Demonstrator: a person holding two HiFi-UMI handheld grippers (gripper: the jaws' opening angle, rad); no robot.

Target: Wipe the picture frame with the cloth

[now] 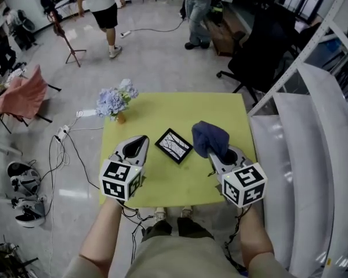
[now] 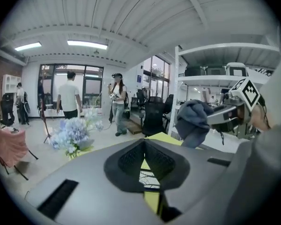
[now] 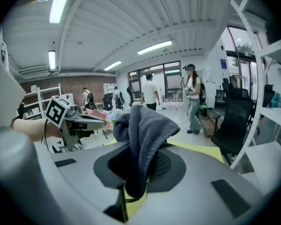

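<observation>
A small black picture frame (image 1: 173,145) lies flat in the middle of the yellow table (image 1: 162,106). My left gripper (image 1: 142,140) hovers just left of the frame with its jaws together and nothing in them; in its own view (image 2: 144,143) a sliver of the frame (image 2: 148,179) shows below the tips. My right gripper (image 1: 218,153) is just right of the frame, shut on a dark blue cloth (image 1: 209,136). The cloth (image 3: 143,125) bunches up above the jaws (image 3: 139,161) and hangs down between them. It also shows in the left gripper view, cloth (image 2: 192,121).
A vase of pale blue flowers (image 1: 116,100) stands at the table's far left corner. A white shelving unit (image 1: 313,132) runs along the right, with a black office chair (image 1: 261,57) beyond. Two people (image 1: 104,10) stand farther back. A pink-draped chair (image 1: 20,94) and cables (image 1: 61,135) are at the left.
</observation>
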